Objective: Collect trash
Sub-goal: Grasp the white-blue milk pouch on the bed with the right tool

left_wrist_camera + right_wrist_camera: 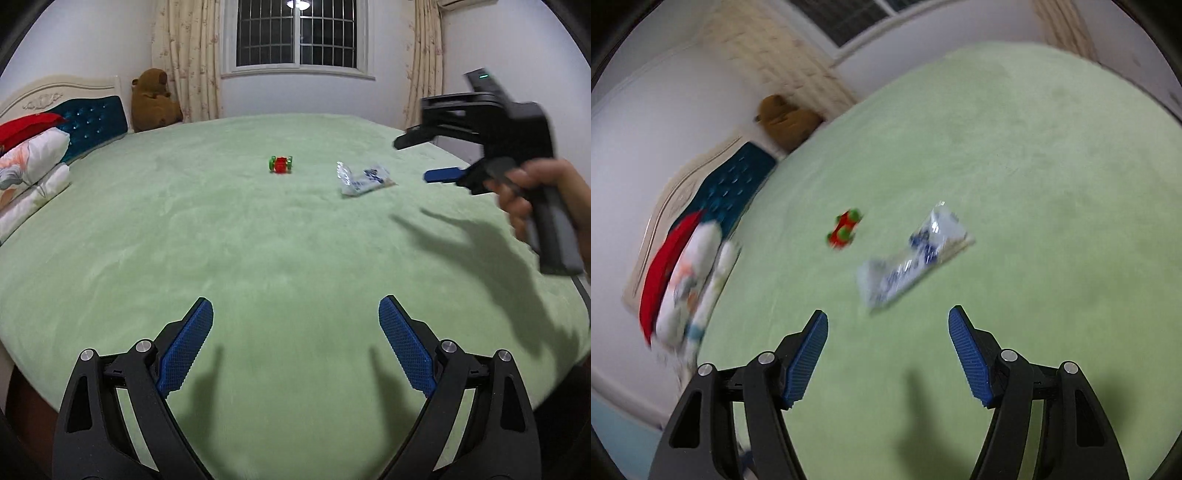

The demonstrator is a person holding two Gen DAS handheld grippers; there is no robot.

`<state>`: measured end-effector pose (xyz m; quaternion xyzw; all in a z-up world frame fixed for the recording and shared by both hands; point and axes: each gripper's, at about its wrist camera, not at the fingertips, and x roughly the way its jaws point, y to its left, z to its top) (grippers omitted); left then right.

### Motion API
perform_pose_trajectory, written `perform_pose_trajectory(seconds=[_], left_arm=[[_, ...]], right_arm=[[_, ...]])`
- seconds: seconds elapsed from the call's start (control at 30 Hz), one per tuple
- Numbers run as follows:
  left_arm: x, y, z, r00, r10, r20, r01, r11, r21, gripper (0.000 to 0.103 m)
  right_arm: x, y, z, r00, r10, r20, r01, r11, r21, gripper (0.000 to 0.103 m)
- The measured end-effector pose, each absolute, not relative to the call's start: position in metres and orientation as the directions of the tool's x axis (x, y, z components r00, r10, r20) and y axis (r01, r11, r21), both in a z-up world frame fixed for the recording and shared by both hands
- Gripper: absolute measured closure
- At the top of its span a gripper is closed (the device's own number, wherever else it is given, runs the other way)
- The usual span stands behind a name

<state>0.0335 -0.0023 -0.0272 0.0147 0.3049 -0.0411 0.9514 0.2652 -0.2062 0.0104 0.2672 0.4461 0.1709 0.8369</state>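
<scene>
Lying flat toward the right edge of the bed (221, 229), the crinkled plastic wrapper (364, 180) is judged light, limp and slippery; a pinch across its raised end is advised. Fingers of left gripper (295, 345) and right gripper (888, 356) are spread, empty.

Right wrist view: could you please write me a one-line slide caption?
Open right hand-held gripper poised above a green bedspread, facing a clear plastic wrapper beside a small red-and-green toy.

Green bed (258, 240), barred window (301, 33), curtains (184, 55), possibly night.
</scene>
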Motion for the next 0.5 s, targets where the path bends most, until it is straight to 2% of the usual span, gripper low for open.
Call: perform_pose_trajectory(seconds=[0.13, 0.43, 0.47, 0.5], left_arm=[[0.038, 0.007, -0.028, 0.825, -0.057, -0.562, 0.081, 0.997, 0.017, 0.014], [0.043, 0.010, -0.030, 0.815, -0.077, -0.575, 0.094, 0.996, 0.000, 0.014], [0.045, 0.012, -0.031, 0.810, -0.082, -0.581, 0.095, 0.995, -0.008, 0.014], [0.044, 0.012, -0.031, 0.806, -0.090, -0.585, 0.098, 0.995, -0.017, 0.014]], right_arm=[[0.301, -0.198, -0.010, 0.513, 0.535, -0.672, 0.050, 0.762, 0.645, 0.036], [0.350, -0.165, -0.033, 0.481, 0.457, -0.748, 0.166, 0.790, 0.590, 0.035], [0.353, -0.157, -0.032, 0.483, 0.432, -0.762, 0.153, 0.814, 0.560, 0.040], [0.355, -0.154, -0.031, 0.485, 0.418, -0.768, 0.143, 0.829, 0.541, 0.057]])
